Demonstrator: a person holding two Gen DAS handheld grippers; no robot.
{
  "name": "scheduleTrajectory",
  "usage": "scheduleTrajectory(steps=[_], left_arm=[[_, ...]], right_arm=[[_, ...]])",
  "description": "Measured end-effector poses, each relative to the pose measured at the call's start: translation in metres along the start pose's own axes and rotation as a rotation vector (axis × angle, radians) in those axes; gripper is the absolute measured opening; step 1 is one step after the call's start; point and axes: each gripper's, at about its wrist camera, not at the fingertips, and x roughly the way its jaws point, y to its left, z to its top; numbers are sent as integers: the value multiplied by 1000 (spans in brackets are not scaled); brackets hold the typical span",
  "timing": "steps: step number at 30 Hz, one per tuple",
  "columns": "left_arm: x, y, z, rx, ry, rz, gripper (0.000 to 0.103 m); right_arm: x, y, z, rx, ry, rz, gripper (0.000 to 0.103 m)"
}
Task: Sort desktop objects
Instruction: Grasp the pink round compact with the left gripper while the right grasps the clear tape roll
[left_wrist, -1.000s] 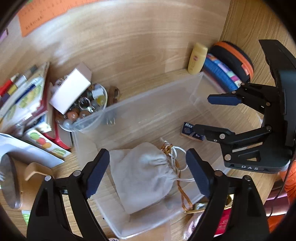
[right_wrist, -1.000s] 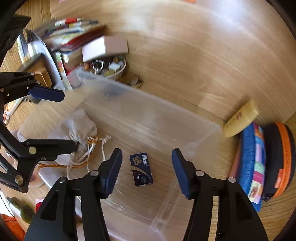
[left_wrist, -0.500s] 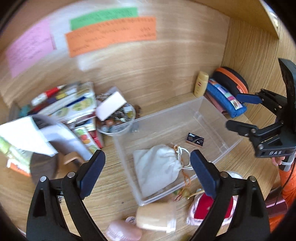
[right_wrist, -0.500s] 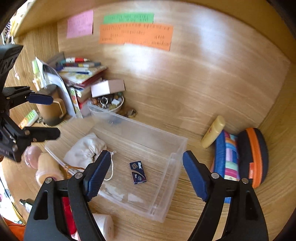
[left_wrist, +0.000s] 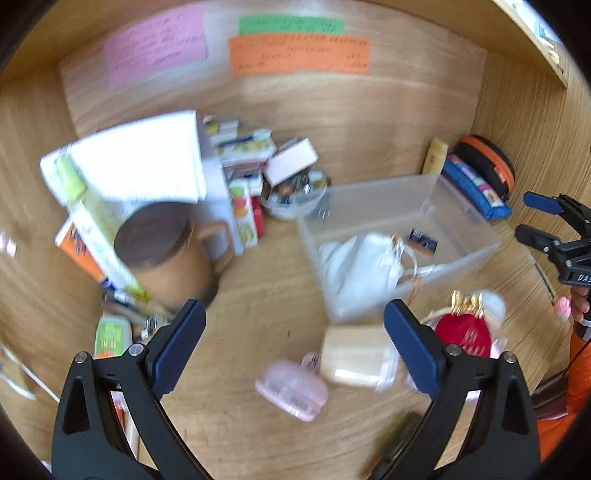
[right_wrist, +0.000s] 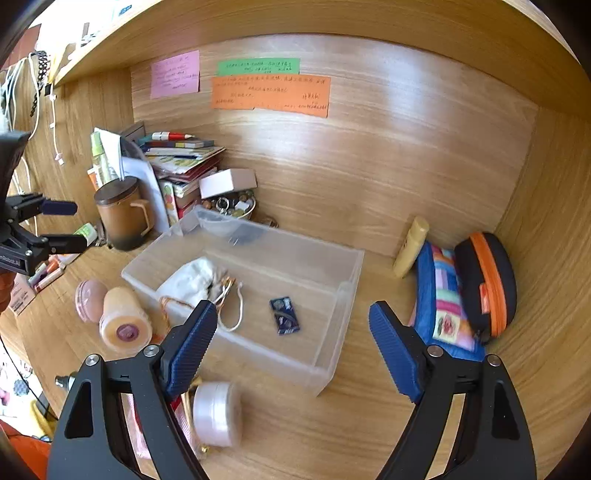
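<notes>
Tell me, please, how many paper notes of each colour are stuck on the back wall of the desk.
Pink note: 1
Green note: 1
Orange note: 1
Total: 3

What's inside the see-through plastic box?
Inside the clear box lie a white drawstring pouch and a small dark blue packet. What the pouch holds is hidden.

White pouch (right_wrist: 192, 282) and dark blue box (right_wrist: 284, 315) in clear bin (right_wrist: 332, 314).
</notes>
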Motion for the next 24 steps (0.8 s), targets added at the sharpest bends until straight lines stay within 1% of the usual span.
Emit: scheduleTrajectory(steps=[6, 12, 15, 18, 24], left_arm=[[6, 7, -37, -39, 43, 12, 98], [22, 20, -69, -129, 102, -27, 98], [29, 24, -76, -155, 116, -49, 98], [36, 23, -79, -161, 130, -50, 98], [55, 24, -75, -152, 158, -68, 98]], right_arm=[[-1, 10, -31, 5, 18, -17, 82], [8, 9, -59, 47, 83, 15, 82], [14, 8, -69, 72, 118, 51, 82], [18, 11, -75, 73, 138, 85, 82], [25, 20, -79, 55, 161, 112, 82]])
